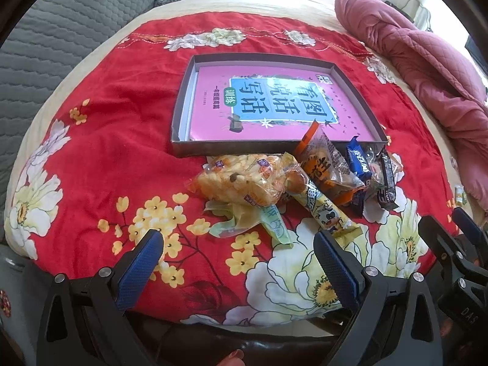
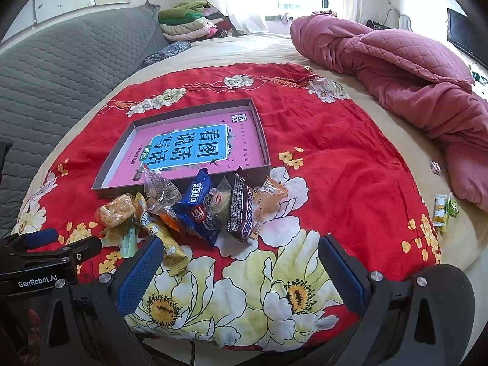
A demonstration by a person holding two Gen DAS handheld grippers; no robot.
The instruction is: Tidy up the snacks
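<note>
My left tool (image 1: 238, 259) gapes wide at the bottom of its frame, gripping nothing; my right tool (image 2: 241, 267) is just as wide and bare. The snacks (image 1: 292, 183) lie heaped at mid-frame on the red cloth (image 1: 106, 158) over the bed, touching the near wall of the tray (image 1: 180, 116). Inside the tray lies a pink book (image 1: 274, 103). Two small packets (image 2: 443, 209) sit well apart at the right edge.
</note>
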